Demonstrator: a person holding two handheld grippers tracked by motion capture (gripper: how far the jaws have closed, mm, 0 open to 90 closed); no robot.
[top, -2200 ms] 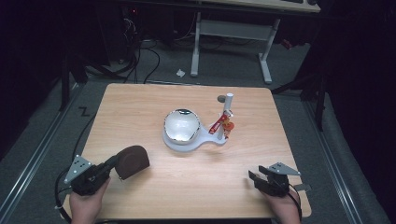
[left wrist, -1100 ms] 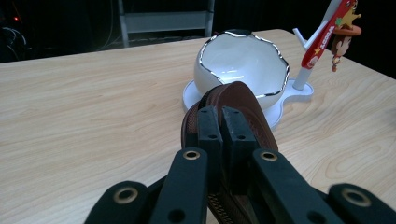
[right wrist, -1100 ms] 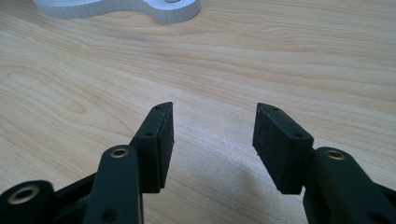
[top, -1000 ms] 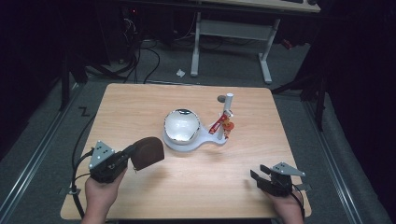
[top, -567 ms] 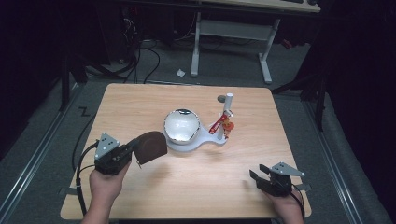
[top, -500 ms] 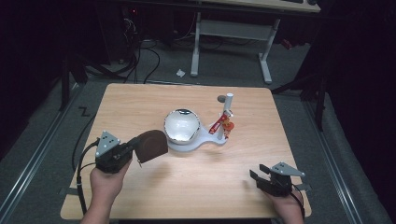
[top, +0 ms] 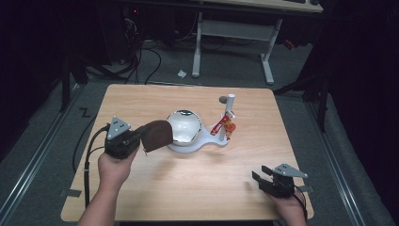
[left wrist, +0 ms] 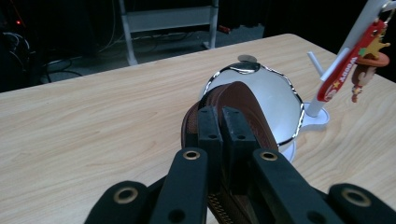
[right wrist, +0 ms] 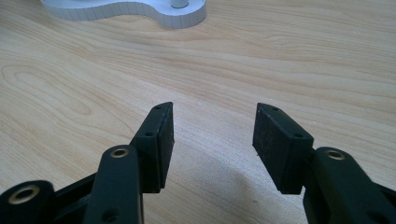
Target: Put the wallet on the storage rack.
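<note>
Meanwhile the left gripper [top: 141,140] is clamping a brown leather pouch [top: 156,134] just beside the white bowl [top: 184,127], whose stand [top: 229,109] is carrying a red keychain [top: 221,125], while the right gripper [right wrist: 212,135] is hovering open-jawed over bare table [top: 202,183].

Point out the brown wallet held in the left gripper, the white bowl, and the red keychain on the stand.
brown wallet [top: 157,134]: high view, middle of its flat brown face.
white bowl [top: 186,126]: high view, its white inner wall.
red keychain [left wrist: 343,74]: left gripper view, middle of the red strap.
</note>
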